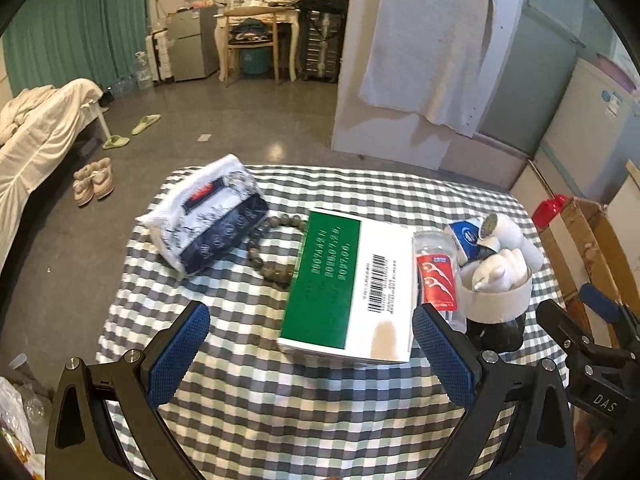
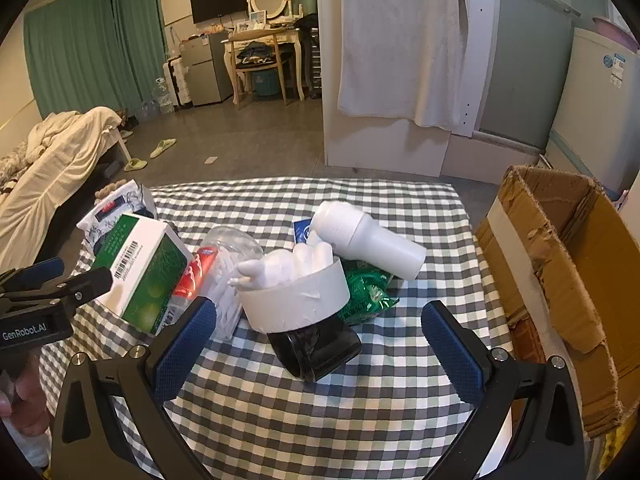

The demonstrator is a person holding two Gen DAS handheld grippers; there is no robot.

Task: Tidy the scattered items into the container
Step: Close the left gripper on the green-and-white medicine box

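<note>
On the checked tablecloth [image 1: 248,412] lie a green-and-white box [image 1: 348,284], a tissue pack [image 1: 208,216], a bead bracelet [image 1: 260,252] and a clear floss-pick jar [image 1: 436,276]. My left gripper [image 1: 310,314] is open, with the box's near end between its fingers and nothing gripped. A white-banded cup on a black base [image 2: 296,300] holds white items. A white bottle [image 2: 368,240] leans across its far side, over a green packet [image 2: 368,288]. My right gripper [image 2: 319,306] is open, its fingers either side of the cup's base.
An open cardboard box [image 2: 560,280] stands off the table's right edge. The left gripper [image 2: 40,296] and a hand [image 2: 24,396] show at the left of the right wrist view. Beyond the table are bare floor, a bed, shoes and a white partition.
</note>
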